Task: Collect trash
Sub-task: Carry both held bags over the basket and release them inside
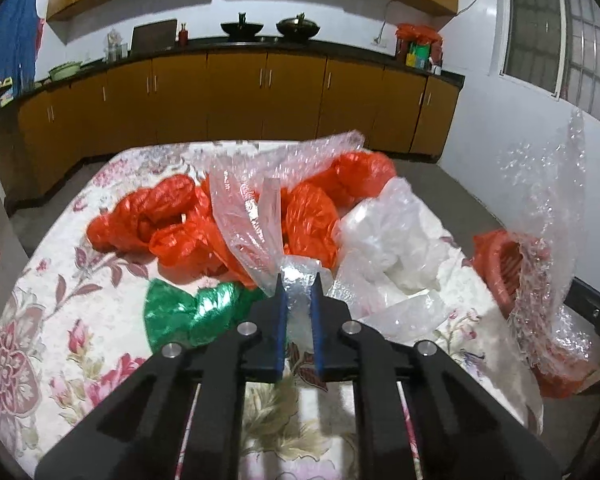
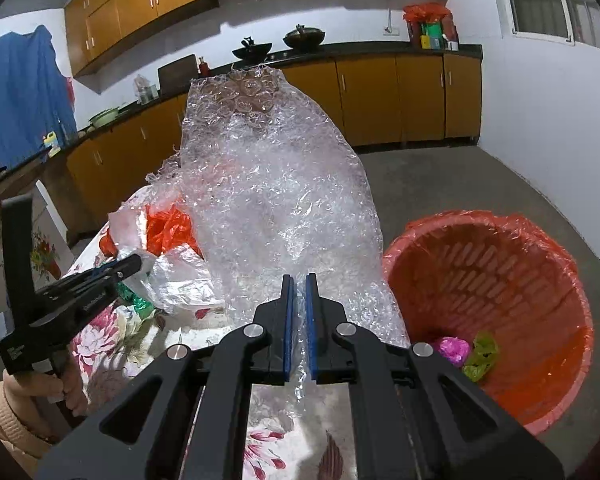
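Note:
My left gripper is shut on a clear plastic bag that rises from the pile on the floral table. The pile holds orange bags, a green bag and white plastic. My right gripper is shut on a large sheet of bubble wrap, held upright just left of the orange lined basket bin. The bubble wrap also shows at the right of the left wrist view. The left gripper shows at the left of the right wrist view.
The bin holds a pink wad and a green wad. It stands on the grey floor beside the table's right edge. Orange-brown kitchen cabinets line the far wall. A window is at the right.

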{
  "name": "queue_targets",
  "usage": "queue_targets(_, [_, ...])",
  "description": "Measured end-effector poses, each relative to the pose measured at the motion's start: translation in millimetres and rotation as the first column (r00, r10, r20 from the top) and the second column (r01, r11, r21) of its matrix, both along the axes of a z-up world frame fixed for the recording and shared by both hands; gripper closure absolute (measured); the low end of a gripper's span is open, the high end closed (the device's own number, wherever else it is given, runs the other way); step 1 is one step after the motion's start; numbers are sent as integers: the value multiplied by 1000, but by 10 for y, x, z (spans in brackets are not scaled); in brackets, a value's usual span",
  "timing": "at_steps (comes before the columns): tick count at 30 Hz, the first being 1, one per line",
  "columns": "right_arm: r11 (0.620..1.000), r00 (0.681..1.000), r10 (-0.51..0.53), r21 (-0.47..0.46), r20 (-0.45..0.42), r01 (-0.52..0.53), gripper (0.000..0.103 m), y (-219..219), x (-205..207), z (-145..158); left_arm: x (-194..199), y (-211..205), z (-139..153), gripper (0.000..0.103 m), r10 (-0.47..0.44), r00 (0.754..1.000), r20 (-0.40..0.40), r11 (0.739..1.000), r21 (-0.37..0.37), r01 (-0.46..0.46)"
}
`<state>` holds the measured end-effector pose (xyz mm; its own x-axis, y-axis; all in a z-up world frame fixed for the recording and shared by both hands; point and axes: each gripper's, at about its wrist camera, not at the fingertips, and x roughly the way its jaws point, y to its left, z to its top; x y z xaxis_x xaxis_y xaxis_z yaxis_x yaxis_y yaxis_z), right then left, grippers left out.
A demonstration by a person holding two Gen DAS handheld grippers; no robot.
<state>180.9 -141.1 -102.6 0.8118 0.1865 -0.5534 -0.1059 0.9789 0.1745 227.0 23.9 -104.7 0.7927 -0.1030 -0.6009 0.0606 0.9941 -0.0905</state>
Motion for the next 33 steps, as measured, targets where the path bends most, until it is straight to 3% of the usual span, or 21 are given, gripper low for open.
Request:
queue_targets(7, [1000, 999, -31, 0, 24, 31, 96, -121, -114, 98, -177, -36, 298, 91, -14, 998, 66, 1000, -2, 14])
queue_targets(17, [993, 992, -114, -3, 47, 115, 96, -396, -272, 181, -320, -411, 611, 91, -111, 985, 130, 993, -32, 116])
queue_targets(33, [941, 940, -338, 15, 37, 338, 96, -1107, -459, 161, -310, -1348, 589, 91, -283, 951, 128, 957, -31, 289])
